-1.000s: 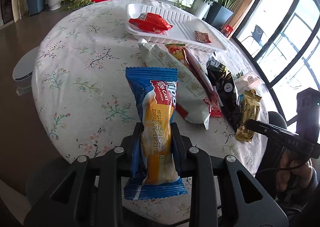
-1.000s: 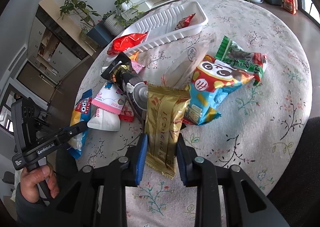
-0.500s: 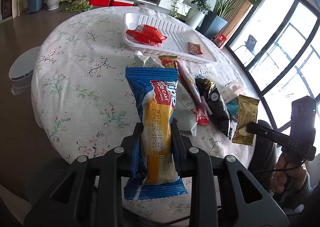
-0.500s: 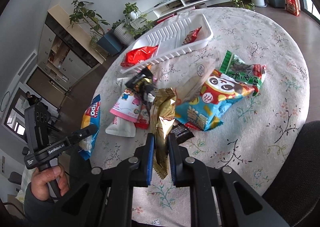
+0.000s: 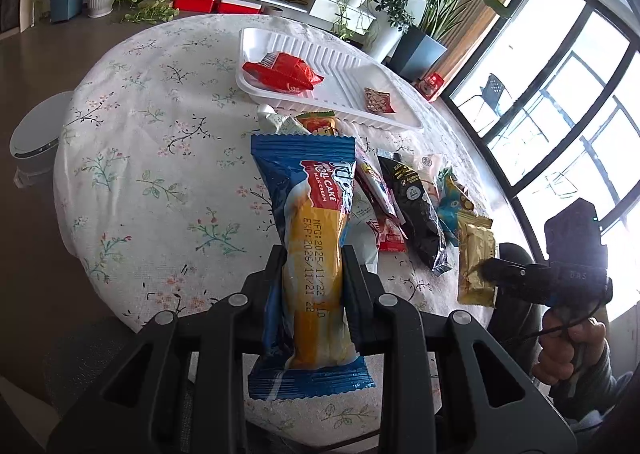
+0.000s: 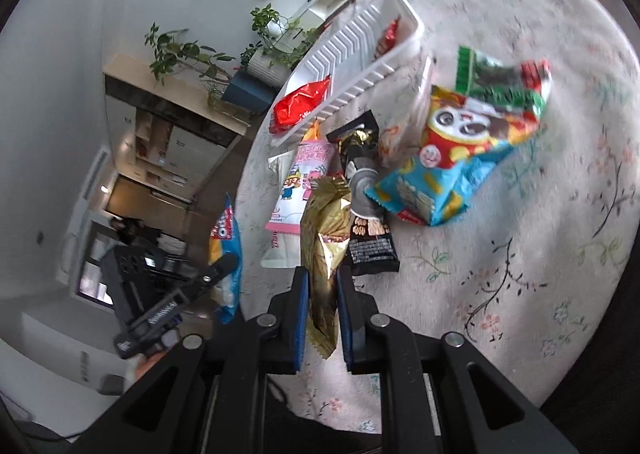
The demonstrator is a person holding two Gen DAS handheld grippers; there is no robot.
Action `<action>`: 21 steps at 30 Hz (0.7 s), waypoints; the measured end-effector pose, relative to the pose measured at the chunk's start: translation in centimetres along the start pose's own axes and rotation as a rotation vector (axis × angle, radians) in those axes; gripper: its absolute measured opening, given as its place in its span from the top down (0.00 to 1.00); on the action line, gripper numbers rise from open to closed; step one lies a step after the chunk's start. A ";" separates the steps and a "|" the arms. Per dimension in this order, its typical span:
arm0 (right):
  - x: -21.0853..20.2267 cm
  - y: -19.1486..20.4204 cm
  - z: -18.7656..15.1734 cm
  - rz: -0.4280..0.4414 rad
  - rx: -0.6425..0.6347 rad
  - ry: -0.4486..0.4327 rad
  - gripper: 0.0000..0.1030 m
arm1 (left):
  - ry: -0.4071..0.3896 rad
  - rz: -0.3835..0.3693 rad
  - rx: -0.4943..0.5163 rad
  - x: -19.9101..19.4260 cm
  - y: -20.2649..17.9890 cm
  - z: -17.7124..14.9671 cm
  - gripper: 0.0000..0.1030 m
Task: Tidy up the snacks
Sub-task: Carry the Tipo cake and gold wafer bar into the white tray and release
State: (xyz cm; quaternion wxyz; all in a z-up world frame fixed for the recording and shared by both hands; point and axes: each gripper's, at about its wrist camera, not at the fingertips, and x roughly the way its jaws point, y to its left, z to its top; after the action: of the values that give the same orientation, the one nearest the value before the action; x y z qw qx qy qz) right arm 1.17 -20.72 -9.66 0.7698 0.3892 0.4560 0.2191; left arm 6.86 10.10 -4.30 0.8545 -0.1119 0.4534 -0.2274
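A round table with a flowered cloth (image 5: pixel 152 158) stands in a living room with potted plants and large windows. At its far side lies a white ribbed tray (image 5: pixel 332 66), and in it there is a red snack bag (image 5: pixel 282 72) and a small brown packet (image 5: pixel 378 101). The left gripper (image 5: pixel 314 266) is pinching a blue and yellow roll cake packet (image 5: pixel 314 246) around its middle and holds it above the table edge. The right gripper (image 6: pixel 322 288) is pinching a gold wrapped snack (image 6: pixel 326 246), which stands on its edge between the two fingers, lifted over the near part of the table. Between the grippers and the tray lies a loose heap of snacks: a black packet (image 5: pixel 416 206), a pink cartoon packet (image 6: pixel 298 186), a light blue bag with a panda face (image 6: pixel 452 158) and a green packet (image 6: pixel 500 82) just beside it.
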 end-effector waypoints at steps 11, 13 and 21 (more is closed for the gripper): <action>-3.5 -0.4 1.6 -0.057 -0.036 -0.121 0.85 | -0.019 -0.037 -0.026 -0.5 0.5 0.5 0.76; -4.1 -0.7 2.1 -0.069 -0.032 -0.141 0.85 | -0.029 -0.047 -0.034 -0.9 0.7 1.1 0.76; -10.7 -1.7 7.7 -0.153 -0.015 -0.343 0.85 | -0.118 -0.040 0.004 -2.4 1.3 7.1 0.76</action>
State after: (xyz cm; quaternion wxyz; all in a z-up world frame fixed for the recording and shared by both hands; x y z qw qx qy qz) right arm 2.62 -32.23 -3.22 0.8536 0.3792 0.3446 0.0938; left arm 11.94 12.29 0.95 0.8752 -0.1326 0.3994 -0.2384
